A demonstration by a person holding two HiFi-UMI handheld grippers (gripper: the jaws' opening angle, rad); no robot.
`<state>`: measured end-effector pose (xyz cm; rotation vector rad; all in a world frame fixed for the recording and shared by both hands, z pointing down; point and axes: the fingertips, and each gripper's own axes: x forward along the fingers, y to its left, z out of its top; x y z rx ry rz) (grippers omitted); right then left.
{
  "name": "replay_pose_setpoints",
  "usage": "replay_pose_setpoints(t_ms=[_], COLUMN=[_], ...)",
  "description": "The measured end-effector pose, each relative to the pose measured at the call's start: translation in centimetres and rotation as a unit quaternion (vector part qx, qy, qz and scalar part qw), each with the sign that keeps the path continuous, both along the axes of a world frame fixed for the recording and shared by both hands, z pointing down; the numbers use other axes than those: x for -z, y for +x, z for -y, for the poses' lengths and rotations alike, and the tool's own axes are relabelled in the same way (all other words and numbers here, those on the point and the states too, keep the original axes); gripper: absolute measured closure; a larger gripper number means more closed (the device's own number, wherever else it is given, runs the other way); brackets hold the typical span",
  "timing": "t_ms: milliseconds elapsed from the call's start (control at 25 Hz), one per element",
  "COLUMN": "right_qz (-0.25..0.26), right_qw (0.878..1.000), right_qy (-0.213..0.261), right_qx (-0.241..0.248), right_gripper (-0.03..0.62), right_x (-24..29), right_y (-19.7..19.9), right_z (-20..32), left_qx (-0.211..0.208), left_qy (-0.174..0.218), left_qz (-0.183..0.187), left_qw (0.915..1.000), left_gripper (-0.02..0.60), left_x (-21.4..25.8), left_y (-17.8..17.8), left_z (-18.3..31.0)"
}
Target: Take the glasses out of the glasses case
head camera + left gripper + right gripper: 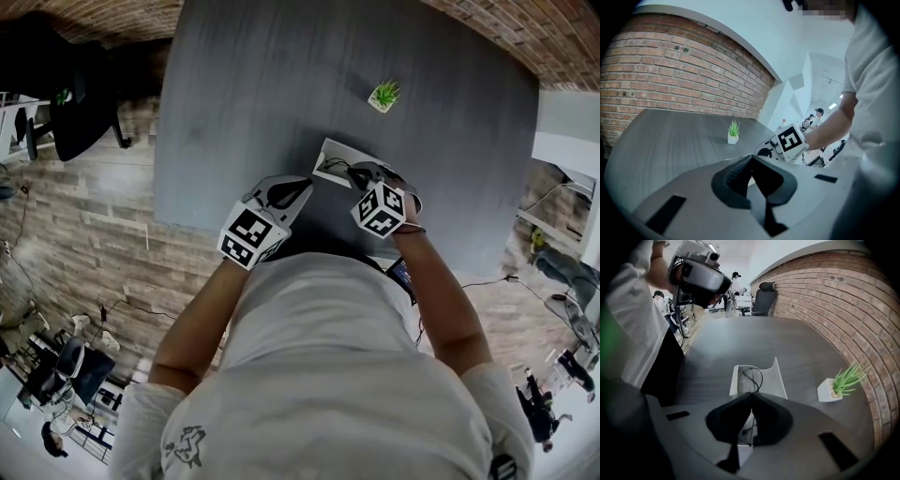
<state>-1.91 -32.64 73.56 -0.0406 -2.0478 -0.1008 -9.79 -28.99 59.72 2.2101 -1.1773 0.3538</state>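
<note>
With the glasses [751, 379] being pinched in the open glasses case [779, 380] on the tabletop [787, 341] by the closed fingers [774, 420] of the right gripper [751, 406], a slow straight lift is being advised, the left gripper [751, 157], fingers together, being used to steady the case's 9 o'clock edge.

Arms reach forward; left tool [751, 158] shut, right tool [751, 394] tilted steeply down, clamped on glasses [751, 379].

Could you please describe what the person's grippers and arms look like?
Both the left gripper and right gripper have grey bodies with black, wedge-shaped jaw pads, and each carries a white cube printed with black square markers. The person wears a white short-sleeved shirt.
</note>
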Motion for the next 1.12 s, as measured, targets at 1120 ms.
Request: replay_pose_setpoints(t_ms=[1120], right_qz=[0.174], right_qw=[0.981], right_qy=[0.037], right_qx=[-0.071], right_gripper=[0.582], right_x=[15.2], right_y=[6.6], right_z=[-2.2], left_qx=[0.05], left_qy=[0.077], left_qz=[0.0], left_qw=[0.9958], left_gripper=[0.571], left_x=[6.5], left_y=[6.9], left_z=[-2.0])
